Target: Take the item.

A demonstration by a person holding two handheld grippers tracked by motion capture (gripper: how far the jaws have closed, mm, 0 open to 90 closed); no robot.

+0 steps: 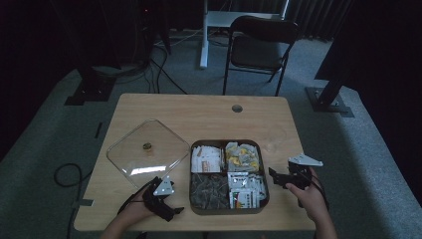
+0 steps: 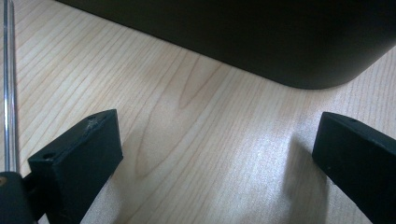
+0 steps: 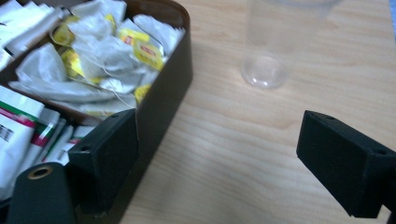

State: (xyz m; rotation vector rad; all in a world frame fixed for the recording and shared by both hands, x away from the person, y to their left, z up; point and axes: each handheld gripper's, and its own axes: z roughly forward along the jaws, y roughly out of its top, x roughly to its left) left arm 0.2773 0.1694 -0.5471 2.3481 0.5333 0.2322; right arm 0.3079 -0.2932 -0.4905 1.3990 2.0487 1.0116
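Pale wooden table [image 1: 199,112] is seen; the clear cup [image 3: 275,42] is placed beyond the box [image 3: 163,112], ahead of the right gripper [image 3: 224,154]; both grippers' jaws are held apart, empty.

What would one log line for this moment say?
left gripper: open, empty | right gripper: open, empty | dark four-compartment tea-bag box: between them | clear square lid: off

Left gripper [image 1: 171,211]: I hold it low over the tabletop, just off the near-left corner of the compartment box [image 1: 229,211]; jaws spread wide, nothing between them.
Left hand [image 1: 137,209]: wrapped round the grip, forearm coming in from the near edge, left of the box.
Right gripper [image 1: 274,175]: beside the box's right wall, jaws pointing toward it and parted wide, empty.
Right hand [image 1: 309,195]: behind the gripper, right of the box, forearm angled in from the near edge.
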